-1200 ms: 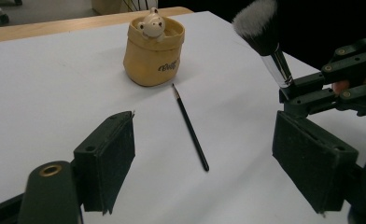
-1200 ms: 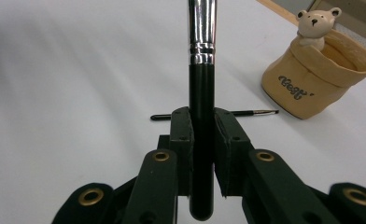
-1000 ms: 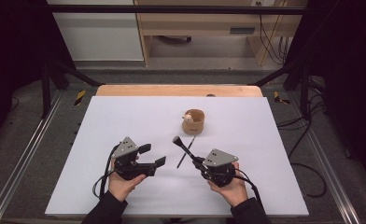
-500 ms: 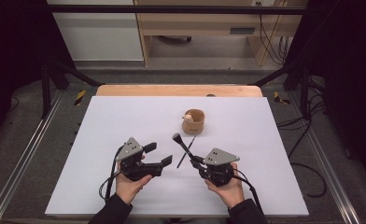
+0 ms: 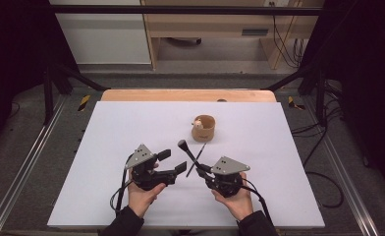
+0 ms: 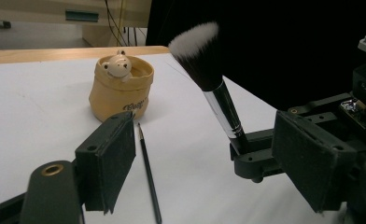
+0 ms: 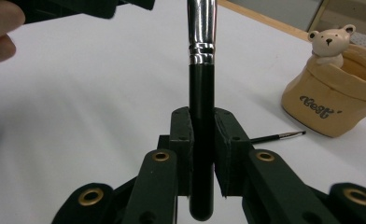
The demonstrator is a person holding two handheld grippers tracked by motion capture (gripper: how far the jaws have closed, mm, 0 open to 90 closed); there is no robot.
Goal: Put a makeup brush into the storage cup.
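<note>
My right gripper [image 5: 201, 170] is shut on the black handle of a makeup brush [image 5: 190, 155]. The brush slants up and away, and its white-tipped bristle head [image 6: 195, 42] is in the air. The jaws clamp the handle [image 7: 201, 140] near its butt end. My left gripper [image 5: 172, 161] stands open just left of the brush. Its jaws have just been closing a little, and nothing is between the pads [image 6: 111, 163]. On the table under the brush lies a thin black paintbrush [image 6: 148, 177]. Behind it stands a tan bear cup [image 5: 203, 127].
The white table top [image 5: 107, 132] has a wooden strip [image 5: 188, 95] along its far edge. A small bear figure [image 7: 328, 43] peeks over the cup's rim. Cables [image 5: 323, 147] trail on the floor at the right.
My left gripper has shifted a little to the right, closer to the brush. The right gripper and the brush have kept still.
</note>
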